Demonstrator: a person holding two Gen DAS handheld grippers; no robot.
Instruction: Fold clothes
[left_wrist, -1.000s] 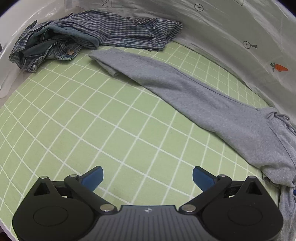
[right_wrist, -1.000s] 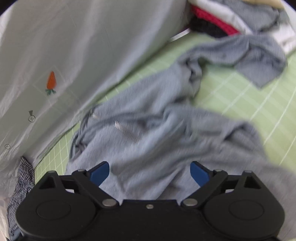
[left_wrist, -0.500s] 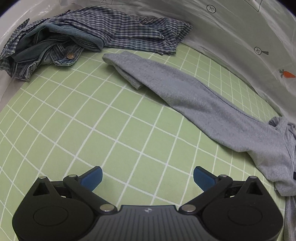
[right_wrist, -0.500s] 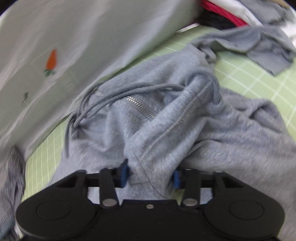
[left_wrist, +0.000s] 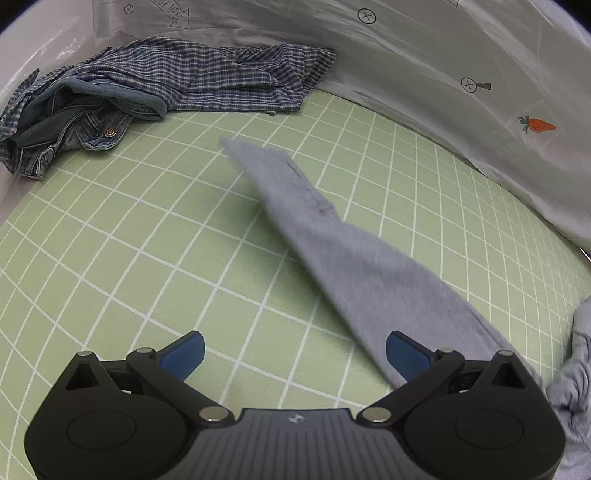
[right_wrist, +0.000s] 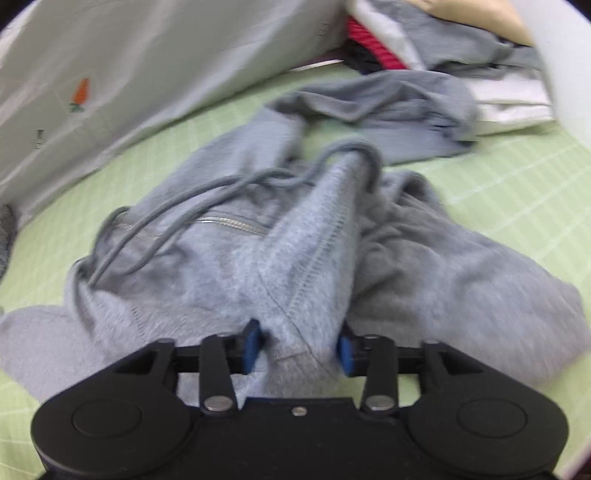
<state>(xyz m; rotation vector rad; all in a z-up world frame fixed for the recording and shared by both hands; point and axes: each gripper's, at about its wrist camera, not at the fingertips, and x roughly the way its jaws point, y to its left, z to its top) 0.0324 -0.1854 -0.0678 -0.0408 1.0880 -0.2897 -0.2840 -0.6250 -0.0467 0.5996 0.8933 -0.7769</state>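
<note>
Sweatpants bunched in right gripper

Right gripper: jaws easing apart, a fold of grey sweatpants between the blue pads and touching both. Drawstring and zip lie beyond on green grid sheet; clothes heap at far edge.
Left gripper: jaws wide apart, empty. One pant leg stretches away over the sheet; plaid shirt and jeans lie at the far side

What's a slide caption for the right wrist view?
Right gripper, jaws opening, around a bunched ridge of grey sweatpants on the green grid mat.
</note>
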